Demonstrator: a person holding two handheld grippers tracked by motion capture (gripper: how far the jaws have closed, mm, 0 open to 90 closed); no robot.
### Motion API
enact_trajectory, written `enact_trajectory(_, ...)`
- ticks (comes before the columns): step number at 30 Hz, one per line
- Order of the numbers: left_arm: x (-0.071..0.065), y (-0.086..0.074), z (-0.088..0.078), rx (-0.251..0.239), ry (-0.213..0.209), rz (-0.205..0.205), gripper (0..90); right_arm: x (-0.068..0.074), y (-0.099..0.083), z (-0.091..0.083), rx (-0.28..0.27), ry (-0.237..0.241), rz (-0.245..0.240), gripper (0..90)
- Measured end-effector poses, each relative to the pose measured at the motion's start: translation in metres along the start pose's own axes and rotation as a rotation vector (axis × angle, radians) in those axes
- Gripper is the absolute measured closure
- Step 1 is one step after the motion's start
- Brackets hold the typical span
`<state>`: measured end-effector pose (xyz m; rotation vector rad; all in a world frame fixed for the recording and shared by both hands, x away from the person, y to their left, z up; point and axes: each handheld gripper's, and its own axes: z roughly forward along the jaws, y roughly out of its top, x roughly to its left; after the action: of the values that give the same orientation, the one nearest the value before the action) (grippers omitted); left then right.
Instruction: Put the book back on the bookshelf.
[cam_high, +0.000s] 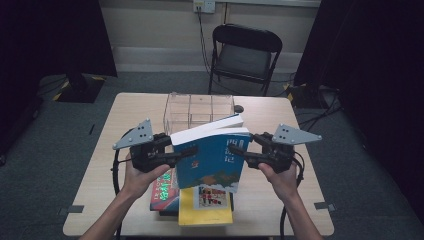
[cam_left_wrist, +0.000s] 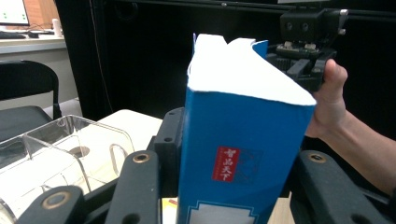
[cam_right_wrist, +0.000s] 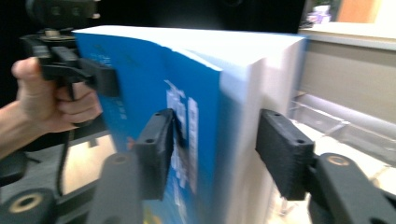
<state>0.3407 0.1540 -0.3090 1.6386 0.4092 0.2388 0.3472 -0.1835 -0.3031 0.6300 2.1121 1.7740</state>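
A thick paperback book hangs between the left claw and right claw, above a stack of books on the desk. Behind it stands a compartmented box; beyond the desk, a folding chair.

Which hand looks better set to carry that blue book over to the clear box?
Probably the left gripper: its jaws clamp the blue book. The right gripper has a gap beside one jaw, so its hold looks loose. The clear box stands behind.
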Motion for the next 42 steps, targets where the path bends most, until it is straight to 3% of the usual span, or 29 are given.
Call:
enact_trajectory(3,-0.001,0.000,-0.001,0.004,-0.010,-0.013,57.8,-0.006,-0.003,-0.003,0.006,-0.007,0.016,32.8)
enact_trajectory(5,-0.002,-0.001,0.000,0.004,-0.027,-0.025,57.0,-0.011,-0.009,0.000,0.028,-0.004,0.037,29.6)
enact_trajectory(9,-0.005,0.000,-0.001,0.014,-0.032,-0.012,56.6,-0.027,-0.029,0.014,0.071,0.093,0.103,24.3)
enact_trajectory(12,-0.005,-0.001,-0.002,0.016,-0.025,-0.028,56.3,-0.029,-0.037,0.023,0.109,0.138,0.108,28.5)
enact_trajectory(15,-0.004,-0.001,-0.002,0.018,-0.024,-0.045,55.3,-0.030,-0.038,0.025,0.109,0.164,0.093,35.1)
enact_trajectory(19,-0.002,-0.003,-0.001,0.015,-0.015,-0.036,55.1,-0.028,-0.037,0.024,0.106,0.183,0.079,40.1)
enact_trajectory(21,-0.002,-0.004,0.004,0.014,-0.008,-0.043,55.0,-0.028,-0.037,0.025,0.104,0.186,0.077,41.4)
enact_trajectory(23,-0.003,-0.006,0.011,0.043,0.007,-0.020,55.0,-0.029,-0.037,0.025,0.102,0.186,0.081,41.9)
enact_trajectory(26,-0.003,-0.010,0.015,0.045,-0.005,-0.016,54.4,-0.028,-0.037,0.024,0.108,0.191,0.073,42.1)
enact_trajectory(31,-0.004,-0.014,0.020,0.050,0.025,0.014,52.9,-0.028,-0.037,0.024,0.107,0.195,0.072,43.4)
enact_trajectory(32,-0.003,-0.016,0.024,0.071,0.029,0.015,52.4,-0.028,-0.037,0.024,0.107,0.195,0.072,43.7)
enact_trajectory(35,-0.001,-0.025,0.032,0.068,0.008,-0.009,49.4,-0.028,-0.036,0.024,0.113,0.197,0.073,43.6)
enact_trajectory(37,0.000,-0.025,0.033,0.073,0.018,-0.001,48.8,-0.028,-0.037,0.024,0.115,0.193,0.076,43.7)
enact_trajectory(42,0.004,-0.027,0.033,0.071,0.017,-0.031,41.4,-0.027,-0.036,0.026,0.117,0.180,0.077,44.3)
